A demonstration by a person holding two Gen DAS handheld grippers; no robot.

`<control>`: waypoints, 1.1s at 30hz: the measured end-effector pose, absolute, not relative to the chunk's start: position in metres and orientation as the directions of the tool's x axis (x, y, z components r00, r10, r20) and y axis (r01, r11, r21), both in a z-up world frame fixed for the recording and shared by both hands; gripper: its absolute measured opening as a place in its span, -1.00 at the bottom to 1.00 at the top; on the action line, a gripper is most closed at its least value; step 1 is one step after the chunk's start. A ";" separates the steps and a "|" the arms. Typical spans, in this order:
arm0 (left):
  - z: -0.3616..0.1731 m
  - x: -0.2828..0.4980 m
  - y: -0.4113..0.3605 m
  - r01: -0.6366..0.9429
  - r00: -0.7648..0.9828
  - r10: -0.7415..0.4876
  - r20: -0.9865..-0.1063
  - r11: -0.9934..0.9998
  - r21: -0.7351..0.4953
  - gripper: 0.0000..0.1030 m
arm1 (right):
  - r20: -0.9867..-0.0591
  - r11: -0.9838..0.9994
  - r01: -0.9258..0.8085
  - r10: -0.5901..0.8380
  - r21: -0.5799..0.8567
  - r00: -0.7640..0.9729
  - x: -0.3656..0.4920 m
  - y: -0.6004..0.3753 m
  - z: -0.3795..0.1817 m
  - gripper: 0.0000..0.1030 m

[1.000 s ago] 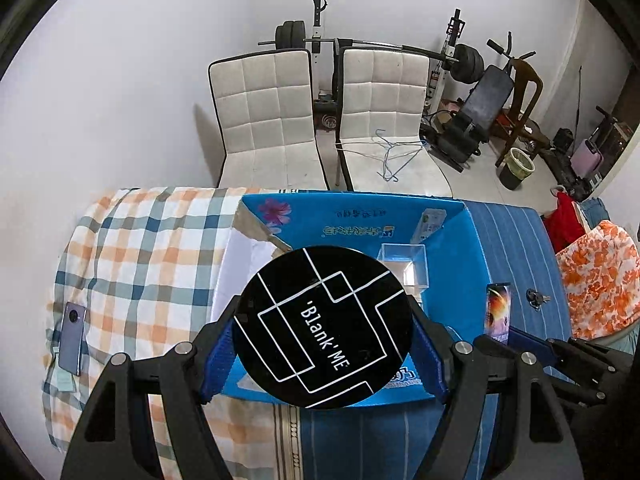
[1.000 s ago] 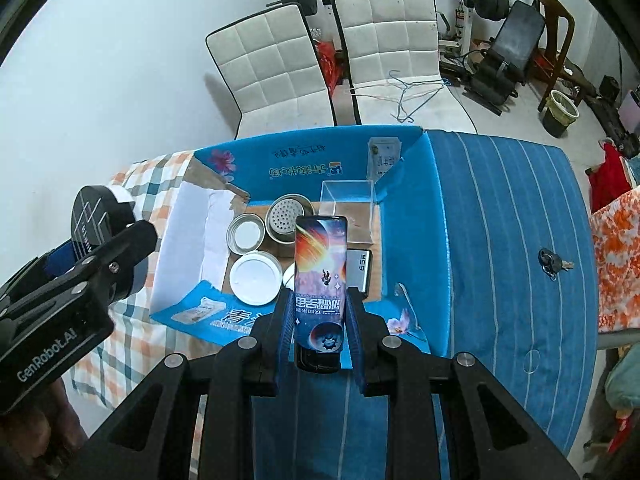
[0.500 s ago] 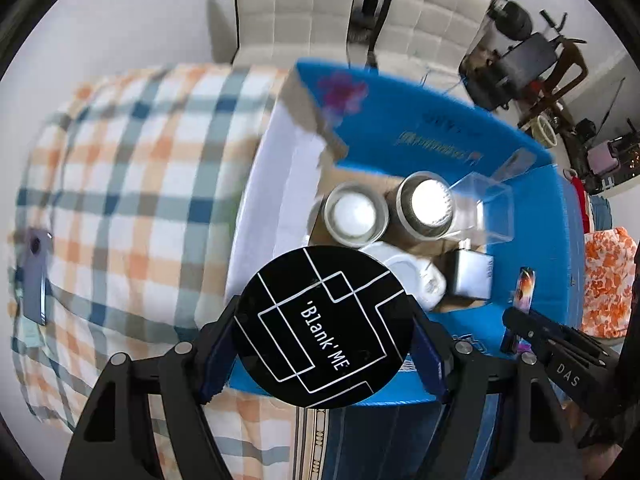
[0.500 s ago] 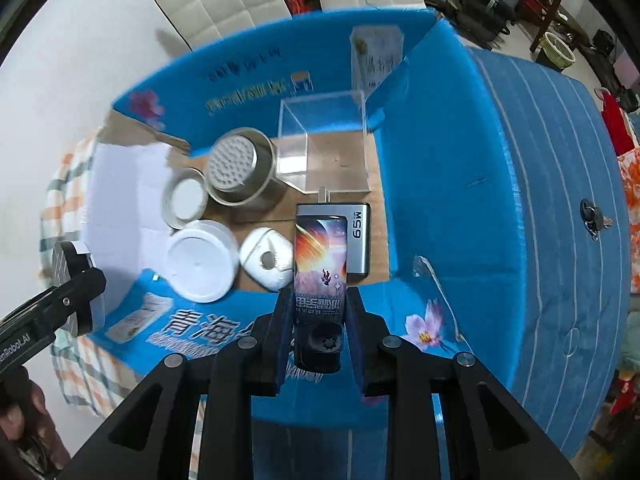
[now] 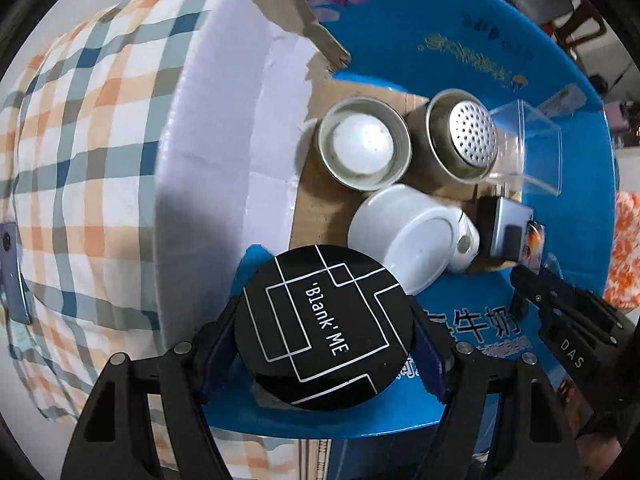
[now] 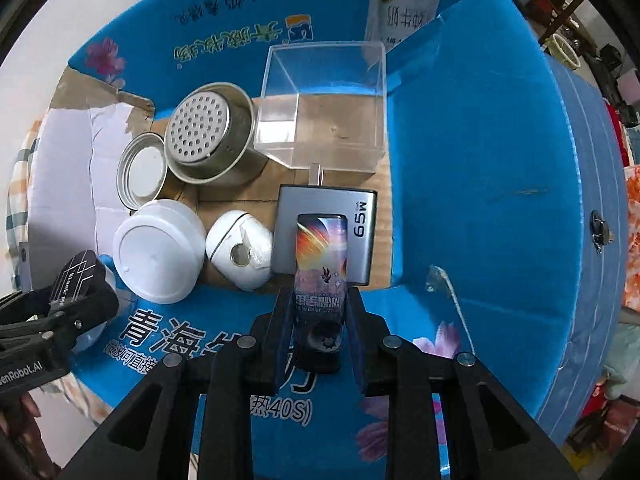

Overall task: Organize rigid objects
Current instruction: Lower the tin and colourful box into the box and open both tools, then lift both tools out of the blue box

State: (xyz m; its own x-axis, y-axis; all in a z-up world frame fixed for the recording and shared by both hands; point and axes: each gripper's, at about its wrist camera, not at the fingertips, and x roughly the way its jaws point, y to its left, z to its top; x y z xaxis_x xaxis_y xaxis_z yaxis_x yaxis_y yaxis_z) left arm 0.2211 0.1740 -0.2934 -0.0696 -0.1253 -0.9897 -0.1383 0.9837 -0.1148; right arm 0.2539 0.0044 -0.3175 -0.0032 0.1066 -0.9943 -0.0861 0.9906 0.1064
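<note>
My left gripper (image 5: 324,336) is shut on a black round tin (image 5: 324,326) printed "Blank ME", held over the near left corner of the open blue cardboard box (image 5: 460,40). My right gripper (image 6: 318,308) is shut on a slim box with a space picture (image 6: 321,256), held just above the grey 65W charger (image 6: 364,216) in the blue cardboard box (image 6: 460,160). The tin in the left gripper also shows in the right wrist view (image 6: 76,276) at the left edge. The right gripper with the slim box shows in the left wrist view (image 5: 536,248).
In the box lie a clear plastic case (image 6: 324,108), a perforated metal strainer cup (image 6: 208,136), a metal lid (image 6: 142,170), a white round lid (image 6: 158,250) and a white earbud case (image 6: 240,254). A checked cloth (image 5: 80,140) lies left, a striped blue cloth with keys (image 6: 598,232) right.
Both grippers have moved forward and down toward the box with their objects. The room beyond has dropped out of view and the box contents now fill both views.
</note>
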 end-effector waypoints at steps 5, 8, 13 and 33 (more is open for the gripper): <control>-0.293 0.217 0.169 -0.142 -0.088 -0.138 -0.987 0.982 -0.124 0.44 | -0.990 0.988 -0.073 0.133 0.136 -0.052 0.253 0.002 -0.324 -0.44; -0.293 0.214 0.169 -0.160 -0.098 -0.153 -0.983 0.978 -0.136 0.44 | -0.989 0.989 -0.057 0.135 0.138 -0.059 0.249 -0.004 -0.325 -0.26; -0.287 0.205 0.174 -0.190 -0.069 -0.176 -0.982 0.969 -0.160 0.45 | -0.994 0.992 -0.057 0.108 0.110 -0.034 0.234 -0.013 -0.318 -0.06; -0.209 0.181 0.172 -0.149 0.114 -0.106 -0.988 0.981 -0.123 0.85 | -0.974 0.991 -0.096 0.112 0.094 0.199 0.195 -0.006 -0.192 0.73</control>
State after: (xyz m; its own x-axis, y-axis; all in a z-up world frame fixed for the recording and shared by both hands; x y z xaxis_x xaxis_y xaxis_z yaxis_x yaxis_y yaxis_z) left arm 0.1811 0.1719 -0.2088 0.1142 -0.1061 -0.9878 -0.1488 0.9812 -0.1226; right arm 0.1950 -0.0061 -0.1921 0.1986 0.1119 -0.9737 -0.0959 0.9909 0.0943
